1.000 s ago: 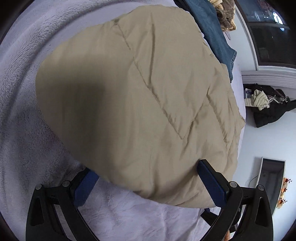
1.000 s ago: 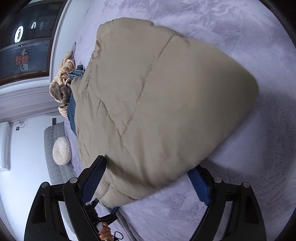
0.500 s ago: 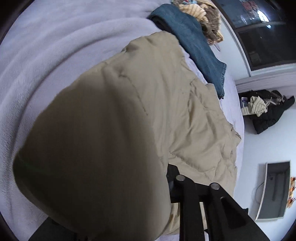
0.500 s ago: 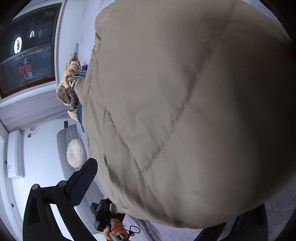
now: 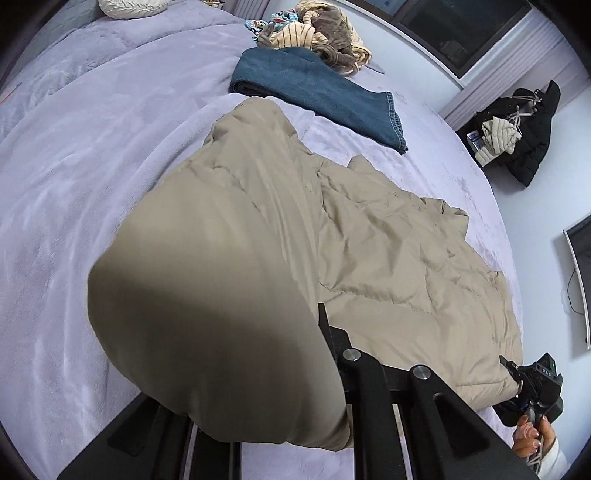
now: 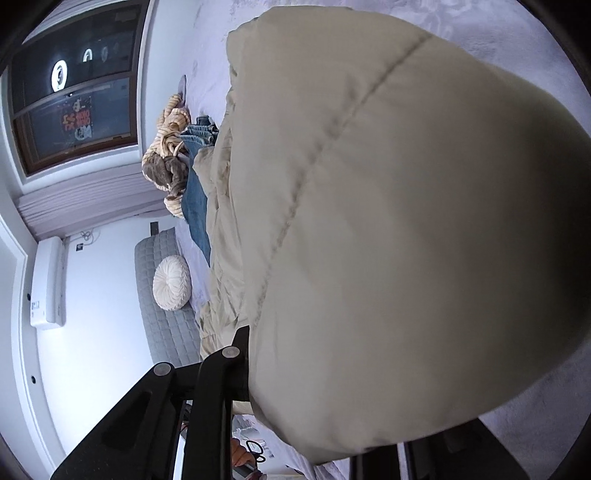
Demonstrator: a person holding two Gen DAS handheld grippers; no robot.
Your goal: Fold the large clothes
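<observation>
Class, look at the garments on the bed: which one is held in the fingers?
The beige padded coat. Its near edge bunches between the left gripper fingers, unlike the folded blue jeans and the striped and brown heap, which lie untouched further back.

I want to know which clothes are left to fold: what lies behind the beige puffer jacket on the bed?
Behind the beige puffer jacket lie folded blue jeans, then a heap of striped and brown clothes, all on the lilac blanket. The jacket's raised fold hides whatever lies under it.
</observation>
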